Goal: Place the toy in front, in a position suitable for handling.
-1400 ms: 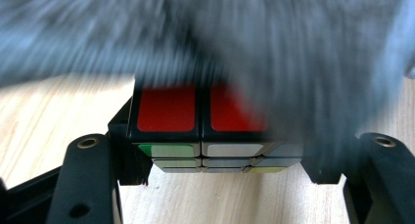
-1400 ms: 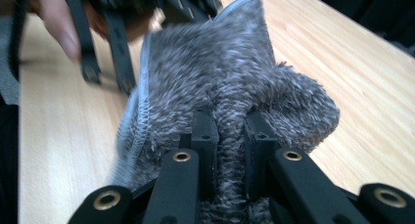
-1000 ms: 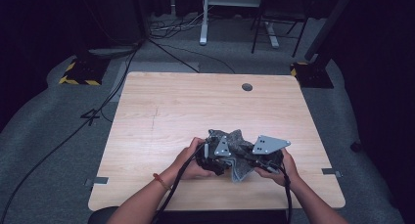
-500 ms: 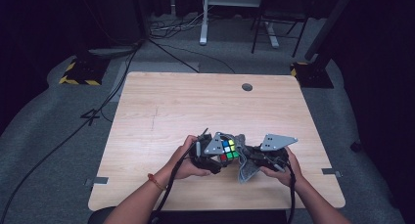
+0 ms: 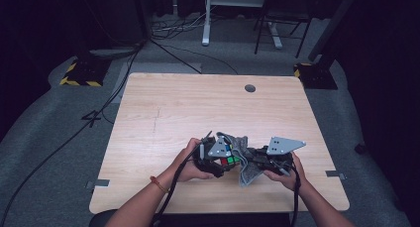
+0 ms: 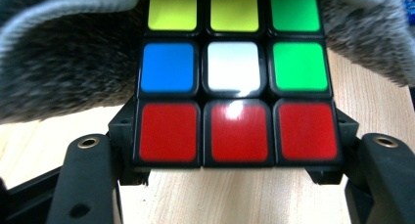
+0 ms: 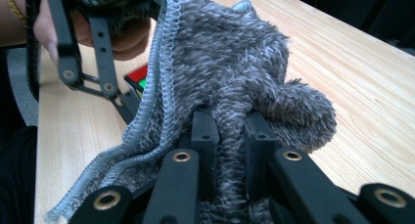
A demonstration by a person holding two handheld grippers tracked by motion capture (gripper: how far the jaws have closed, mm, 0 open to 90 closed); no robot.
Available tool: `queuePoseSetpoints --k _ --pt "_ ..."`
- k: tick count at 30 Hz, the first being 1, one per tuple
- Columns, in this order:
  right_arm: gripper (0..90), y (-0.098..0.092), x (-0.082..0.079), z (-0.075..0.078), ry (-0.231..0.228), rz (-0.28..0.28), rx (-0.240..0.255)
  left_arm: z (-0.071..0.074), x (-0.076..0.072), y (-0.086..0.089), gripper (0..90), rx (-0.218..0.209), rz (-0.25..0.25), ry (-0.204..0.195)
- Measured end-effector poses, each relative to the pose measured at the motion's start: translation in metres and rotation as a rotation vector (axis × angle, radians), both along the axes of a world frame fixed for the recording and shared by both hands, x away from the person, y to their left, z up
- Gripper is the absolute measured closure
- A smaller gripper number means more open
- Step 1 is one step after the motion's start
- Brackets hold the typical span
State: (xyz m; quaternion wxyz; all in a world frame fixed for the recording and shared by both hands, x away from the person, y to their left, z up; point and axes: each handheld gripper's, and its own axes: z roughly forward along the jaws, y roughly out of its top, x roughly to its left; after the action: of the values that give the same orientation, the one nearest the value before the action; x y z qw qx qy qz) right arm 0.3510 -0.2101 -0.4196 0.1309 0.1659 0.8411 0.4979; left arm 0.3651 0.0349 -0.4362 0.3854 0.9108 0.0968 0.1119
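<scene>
The grey cloth (image 5: pixel 246 162) has slid right off the puzzle cube (image 5: pixel 227 155), which sits low over the desk (image 5: pixel 198 108), clamped in the left claw (image 5: pixel 218 160), the right claw (image 5: pixel 255 162) pinching the cloth beside it.

A: High view: the table (image 5: pixel 198 108) is evenly lit from overhead; the surrounding room is dark. Image is soft, low in detail.

B: Left gripper view: glare spots on the cube (image 6: pixel 235 77); the grey cloth (image 6: pixel 63 62) is blurred.
</scene>
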Motion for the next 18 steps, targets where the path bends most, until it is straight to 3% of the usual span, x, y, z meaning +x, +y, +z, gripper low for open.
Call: queuePoseSetpoints --k 4,8,10,15,18 --pt "79.5 0.005 -0.003 0.000 -0.007 0.017 0.004 -0.005 -0.001 -0.006 33.2 0.036 0.002 -0.005" --pt "79.5 0.007 -0.004 0.002 -0.010 0.023 0.008 -0.007 -0.001 -0.008 33.2 0.040 0.006 0.001" --pt "79.4 0.009 -0.004 0.002 -0.023 0.013 -0.006 -0.008 -0.001 -0.009 33.3 0.051 0.019 -0.019" --pt "79.4 0.008 -0.002 0.001 -0.037 -0.016 -0.052 -0.005 -0.001 -0.007 33.5 0.047 0.015 -0.029" --pt "79.3 0.003 0.004 -0.008 -0.002 -0.047 -0.079 0.004 -0.003 0.000 33.5 0.022 0.012 -0.045"
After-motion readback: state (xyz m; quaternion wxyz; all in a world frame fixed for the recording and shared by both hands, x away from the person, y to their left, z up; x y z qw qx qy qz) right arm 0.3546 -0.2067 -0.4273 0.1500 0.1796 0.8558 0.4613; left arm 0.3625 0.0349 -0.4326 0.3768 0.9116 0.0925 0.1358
